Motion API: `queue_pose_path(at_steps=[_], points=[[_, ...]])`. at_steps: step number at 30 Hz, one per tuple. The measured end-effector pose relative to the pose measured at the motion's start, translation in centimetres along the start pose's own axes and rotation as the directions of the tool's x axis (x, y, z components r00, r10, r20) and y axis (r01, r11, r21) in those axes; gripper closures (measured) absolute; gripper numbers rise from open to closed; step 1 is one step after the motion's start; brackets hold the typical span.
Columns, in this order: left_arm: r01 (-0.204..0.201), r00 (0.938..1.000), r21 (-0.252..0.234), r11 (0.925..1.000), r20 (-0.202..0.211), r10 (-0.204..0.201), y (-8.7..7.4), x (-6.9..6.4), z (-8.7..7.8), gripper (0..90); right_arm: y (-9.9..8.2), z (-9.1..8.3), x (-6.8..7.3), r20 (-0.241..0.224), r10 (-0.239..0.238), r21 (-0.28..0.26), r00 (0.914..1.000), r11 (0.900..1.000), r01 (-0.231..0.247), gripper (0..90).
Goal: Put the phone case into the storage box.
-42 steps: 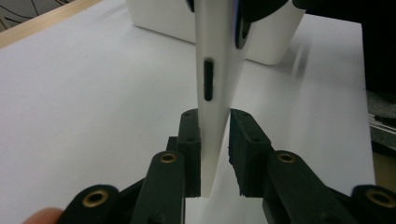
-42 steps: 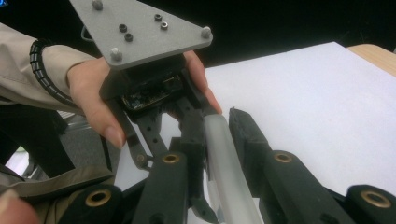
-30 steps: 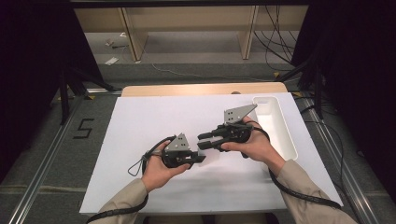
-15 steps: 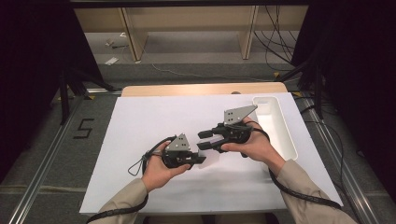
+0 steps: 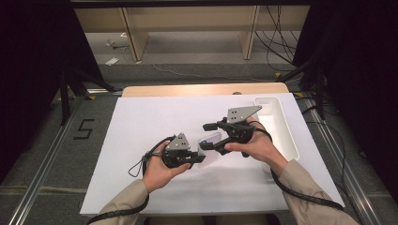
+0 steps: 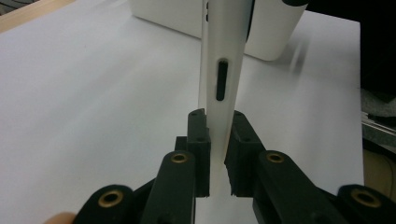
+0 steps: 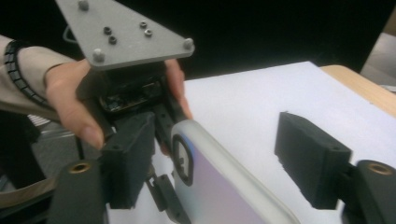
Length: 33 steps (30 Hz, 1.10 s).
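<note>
Desk (image 5: pixel 141 140): white sheet covering it, tray (image 5: pixel 281 136) sitting at its right edge. Phone (image 5: pixel 210 139): hanging above mid-desk, left gripper (image 5: pixel 199 157) clenching its end; right gripper (image 5: pixel 209 136) jaws just opening, standing released around it.

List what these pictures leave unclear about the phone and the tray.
- Phone: its front stays unseen; left gripper view shows it edge-on, right gripper view shows the back, cut off at the bottom edge.
- Phone, high view: too small, partly behind both tongs.
- Tray: blurred and cut off in the left gripper view.
</note>
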<state>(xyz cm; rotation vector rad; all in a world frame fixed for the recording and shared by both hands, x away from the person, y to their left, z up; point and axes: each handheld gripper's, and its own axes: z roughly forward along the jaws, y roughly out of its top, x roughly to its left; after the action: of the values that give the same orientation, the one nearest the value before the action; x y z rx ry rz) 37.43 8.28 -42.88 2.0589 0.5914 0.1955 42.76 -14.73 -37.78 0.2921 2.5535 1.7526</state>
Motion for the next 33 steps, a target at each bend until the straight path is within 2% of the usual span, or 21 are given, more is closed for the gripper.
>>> queue_pose_path(at_steps=[2,9,12,13,17,18,19,20,21,27,28,29,33], points=[[0.015,0.9997,0.002,0.9999,-0.019,-0.015,0.0,0.1,-0.1,81.1,-0.1,-0.2,-0.3,0.036,0.021,-0.020,0.9991,0.9996,-0.021,21.7],[0.068,0.9938,-0.006,0.9977,-0.088,-0.068,-0.1,0.5,-0.3,81.0,-0.5,-0.8,-0.9,0.096,0.071,-0.059,0.9928,0.9961,-0.066,18.2],[0.084,0.9902,-0.009,0.9964,-0.111,-0.084,-0.1,0.6,-0.4,81.0,-0.5,-1.0,-1.1,0.102,0.082,-0.067,0.9914,0.9949,-0.076,18.4],[0.099,0.9868,-0.012,0.9950,-0.127,-0.100,-0.2,0.8,-0.4,80.9,-0.6,-1.1,-1.2,0.106,0.090,-0.074,0.9902,0.9938,-0.083,18.6],[0.114,0.9821,-0.016,0.9933,-0.149,-0.116,-0.2,0.9,-0.5,80.9,-0.8,-1.3,-1.2,0.131,0.104,-0.082,0.9859,0.9922,-0.094,16.3],[0.125,0.9783,-0.022,0.9919,-0.164,-0.127,-0.2,1.0,-0.6,80.9,-0.9,-1.4,-1.2,0.138,0.105,-0.083,0.9849,0.9921,-0.094,16.0],[0.125,0.9783,-0.022,0.9919,-0.164,-0.127,-0.2,1.0,-0.6,80.9,-0.9,-1.4,-1.2,0.138,0.105,-0.083,0.9849,0.9921,-0.094,16.0],[0.135,0.9741,-0.029,0.9905,-0.180,-0.138,-0.2,1.0,-0.6,80.9,-1.0,-1.4,-1.2,0.155,0.112,-0.089,0.9815,0.9911,-0.099,15.9],[0.135,0.9741,-0.029,0.9905,-0.180,-0.138,-0.2,1.0,-0.6,80.8,-1.1,-1.4,-1.2,0.169,0.115,-0.092,0.9789,0.9907,-0.100,15.8],[0.153,0.9652,-0.034,0.9876,-0.209,-0.157,-0.1,1.0,-0.5,80.8,-1.3,-1.4,-1.0,0.206,0.126,-0.094,0.9704,0.9896,-0.109,15.5],[0.158,0.9615,-0.040,0.9866,-0.221,-0.163,0.0,1.0,-0.4,80.8,-1.5,-1.4,-0.9,0.216,0.132,-0.099,0.9674,0.9886,-0.113,15.4],[0.158,0.9615,-0.040,0.9866,-0.221,-0.163,0.0,1.0,-0.4,80.9,-1.5,-1.5,-0.9,0.221,0.135,-0.101,0.9659,0.9882,-0.115,15.3],[0.175,0.9537,-0.040,0.9837,-0.241,-0.180,0.1,0.8,-0.1,80.8,-1.9,-1.5,-0.7,0.233,0.141,-0.105,0.9622,0.9873,-0.119,15.3]])
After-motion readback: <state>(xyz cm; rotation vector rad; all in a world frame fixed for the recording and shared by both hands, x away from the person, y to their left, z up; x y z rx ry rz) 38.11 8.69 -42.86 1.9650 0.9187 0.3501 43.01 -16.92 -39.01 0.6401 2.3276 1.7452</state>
